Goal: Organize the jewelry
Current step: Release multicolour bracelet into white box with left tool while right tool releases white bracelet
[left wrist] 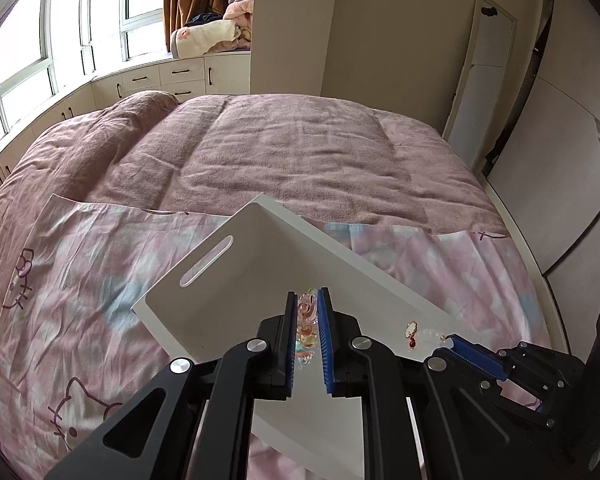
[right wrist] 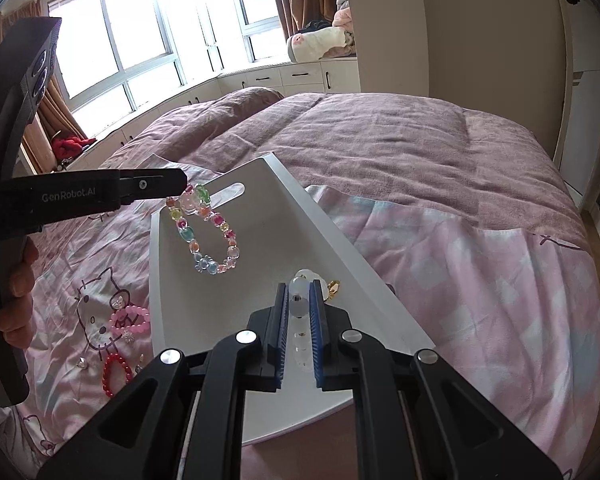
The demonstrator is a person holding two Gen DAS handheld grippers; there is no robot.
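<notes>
Tray (right wrist: 260, 240) on bed (right wrist: 420, 152), lying on pink sheet (right wrist: 480, 280) near bed's front edge. Left tool (left wrist: 306, 320) clamped on multicoloured bead bracelet (right wrist: 204, 232), loop dangling over tray's far end beside handle slot (right wrist: 230, 192). Right tool (right wrist: 300, 308) clamped on white bead bracelet (right wrist: 300, 300), gold charm (right wrist: 333, 289) hanging by tray's right rim. Pink bracelet (right wrist: 129, 320) and red bracelet (right wrist: 116, 372) on sheet, left of tray.

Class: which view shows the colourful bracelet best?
The right wrist view: the colourful bracelet hangs in full from the left gripper over the tray. The left wrist view shows only a few beads between the fingers.
</notes>
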